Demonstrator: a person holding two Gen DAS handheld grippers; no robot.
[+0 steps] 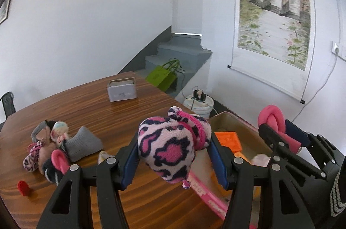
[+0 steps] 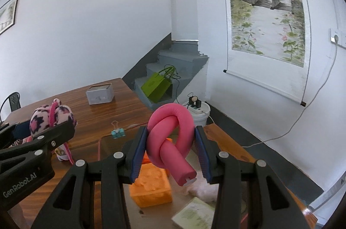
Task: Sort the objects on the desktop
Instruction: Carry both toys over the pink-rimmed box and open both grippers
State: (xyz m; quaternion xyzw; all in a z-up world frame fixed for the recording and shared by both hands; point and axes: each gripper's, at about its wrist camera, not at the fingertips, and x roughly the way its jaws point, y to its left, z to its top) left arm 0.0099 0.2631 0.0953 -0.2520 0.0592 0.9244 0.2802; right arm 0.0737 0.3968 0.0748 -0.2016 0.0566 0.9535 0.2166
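1. The counter (image 1: pixel 121 112) is carrying a pile of soft items (image 1: pixel 58 147) near its left edge.
2. The left gripper (image 1: pixel 175 149) is clamping a leopard-print plush pouch (image 1: pixel 170 142) above the counter.
3. The right gripper (image 2: pixel 170 144) is squeezing a knotted pink foam tube (image 2: pixel 170 138) over the tray (image 2: pixel 155 213).

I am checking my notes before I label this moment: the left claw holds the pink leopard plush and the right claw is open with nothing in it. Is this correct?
Not quite. The left claw does hold the pink leopard plush, but the right claw is not open with nothing in it: it is shut on a knotted pink foam tube, as the right wrist view shows.
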